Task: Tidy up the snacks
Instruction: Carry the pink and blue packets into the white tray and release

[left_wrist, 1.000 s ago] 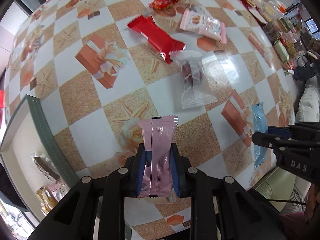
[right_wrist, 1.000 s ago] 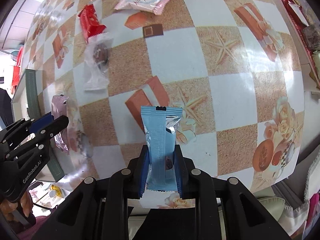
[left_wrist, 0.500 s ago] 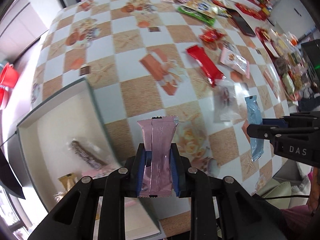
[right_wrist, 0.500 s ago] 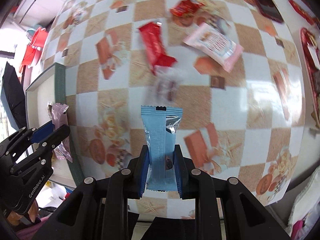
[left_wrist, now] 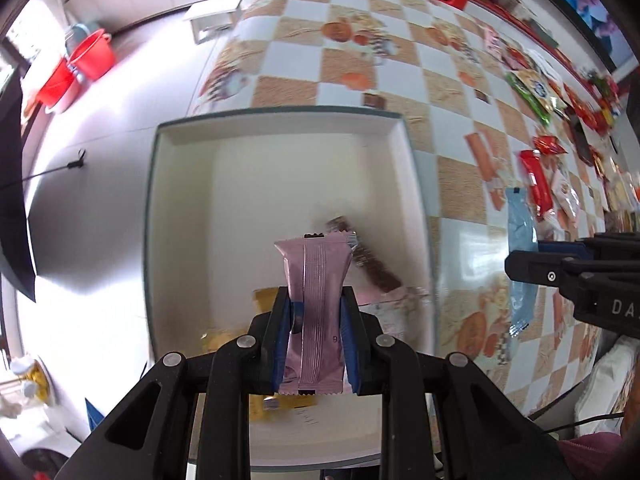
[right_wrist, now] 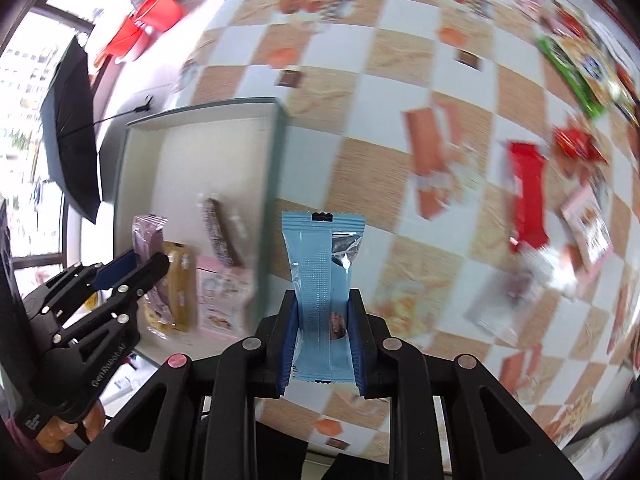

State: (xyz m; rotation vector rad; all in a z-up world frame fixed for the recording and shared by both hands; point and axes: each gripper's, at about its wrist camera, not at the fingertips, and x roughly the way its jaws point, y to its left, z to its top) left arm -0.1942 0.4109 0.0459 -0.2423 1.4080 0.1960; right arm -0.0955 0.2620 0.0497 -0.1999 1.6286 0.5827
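My left gripper (left_wrist: 316,336) has its fingers (left_wrist: 280,332) closed on a pink snack packet (left_wrist: 316,300), which stands upright between them, above the white tray (left_wrist: 416,184) with the green rim. The tray sits at the table's (left_wrist: 360,68) corner, on the checkered cloth. Inside it, toward the near end, lie a dark brown wrapped bar (left_wrist: 372,264), tilted across the floor of the tray, a yellow packet (left_wrist: 266,300) partly hidden behind my fingers, and a pale pink pack (left_wrist: 384,300) against the right wall. The far part of the tray floor shows only bare white.

My right gripper (right_wrist: 322,344) is pinched on a light blue snack packet (right_wrist: 322,272), also upright, held over the table just beside the tray's right wall (right_wrist: 272,184). From this side I see the same contents: the brown bar (right_wrist: 218,232) lying lengthwise, the yellow packet (right_wrist: 180,288) next to it, and the pale pink pack (right_wrist: 222,300) printed with a picture, near the wall.

Out on the table, well apart from the tray, lie a red packet (right_wrist: 528,196), a clear wrapper with something dark inside (right_wrist: 512,292), a pink-edged snack bag (right_wrist: 588,228) and a green bag (right_wrist: 572,76) farther off; blur hides their details.
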